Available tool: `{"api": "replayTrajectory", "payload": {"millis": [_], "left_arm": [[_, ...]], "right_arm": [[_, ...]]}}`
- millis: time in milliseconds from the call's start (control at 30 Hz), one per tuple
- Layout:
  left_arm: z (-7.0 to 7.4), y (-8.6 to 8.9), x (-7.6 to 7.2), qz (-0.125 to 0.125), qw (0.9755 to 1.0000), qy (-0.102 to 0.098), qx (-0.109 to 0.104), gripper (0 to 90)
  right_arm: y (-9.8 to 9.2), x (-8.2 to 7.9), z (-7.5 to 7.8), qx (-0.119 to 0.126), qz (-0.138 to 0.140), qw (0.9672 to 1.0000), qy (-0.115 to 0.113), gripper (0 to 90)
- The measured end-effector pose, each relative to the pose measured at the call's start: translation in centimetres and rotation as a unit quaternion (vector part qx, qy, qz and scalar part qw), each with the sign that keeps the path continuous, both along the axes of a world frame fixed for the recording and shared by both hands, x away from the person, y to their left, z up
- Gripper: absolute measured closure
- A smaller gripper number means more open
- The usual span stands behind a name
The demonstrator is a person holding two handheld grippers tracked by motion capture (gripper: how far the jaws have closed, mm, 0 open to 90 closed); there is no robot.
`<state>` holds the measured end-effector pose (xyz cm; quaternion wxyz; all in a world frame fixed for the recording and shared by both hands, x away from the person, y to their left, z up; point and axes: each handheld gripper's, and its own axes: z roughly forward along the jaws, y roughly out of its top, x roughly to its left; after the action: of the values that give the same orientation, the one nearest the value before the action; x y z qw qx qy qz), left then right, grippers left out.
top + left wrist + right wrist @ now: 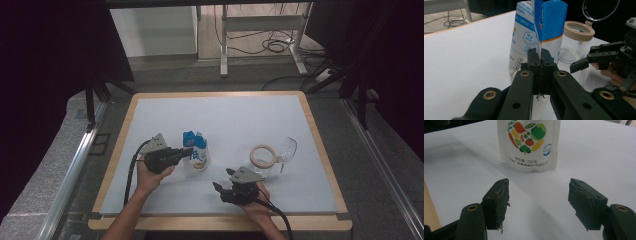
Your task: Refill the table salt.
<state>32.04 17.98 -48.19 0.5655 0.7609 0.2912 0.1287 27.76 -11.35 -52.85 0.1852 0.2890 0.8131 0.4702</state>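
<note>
A white and blue stand-up pouch [196,152] stands upright on the white mat, left of centre. My left gripper [189,152] reaches it from the left and is shut on its side seam; in the left gripper view the jaws [540,58] pinch the thin edge of the pouch [536,30]. My right gripper [217,189] rests low near the front edge, open and holding nothing. Its own view shows the gripper [539,202] with jaws wide apart, the pouch's [530,145] vegetable-print face a short way ahead.
A clear glass jar [263,160] with a beige rim stands right of the pouch, its hinged lid [287,149] swung open. The white mat [225,115] lies on a wood-edged table [320,150]. A desk frame and cables stand on the floor behind.
</note>
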Motion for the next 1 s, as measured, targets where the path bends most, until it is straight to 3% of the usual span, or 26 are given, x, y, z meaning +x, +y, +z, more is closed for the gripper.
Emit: {"api": "replayTrajectory", "payload": {"millis": [367,633,833,1000], "left_arm": [[-0.2,0.3,-0.2,0.001,1.0,-0.005,-0.003,89.2],[-0.2,0.3,-0.3,-0.001,1.0,-0.004,-0.004,88.8],[-0.2,0.5,-0.3,-0.003,1.0,0.0,-0.006,88.2],[-0.1,0.4,-0.4,0.0,1.0,0.0,-0.005,87.5]], "right_arm": [[2.4,0.7,0.3,-0.005,0.001,1.0,-0.006,27.5],[5.4,3.6,0.2,-0.015,-0.009,0.9998,0.011,14.3],[6.0,5.4,-0.3,-0.006,0.015,0.9994,0.03,12.3],[6.6,5.6,-0.2,-0.006,0.037,0.9991,0.019,11.9]]}}
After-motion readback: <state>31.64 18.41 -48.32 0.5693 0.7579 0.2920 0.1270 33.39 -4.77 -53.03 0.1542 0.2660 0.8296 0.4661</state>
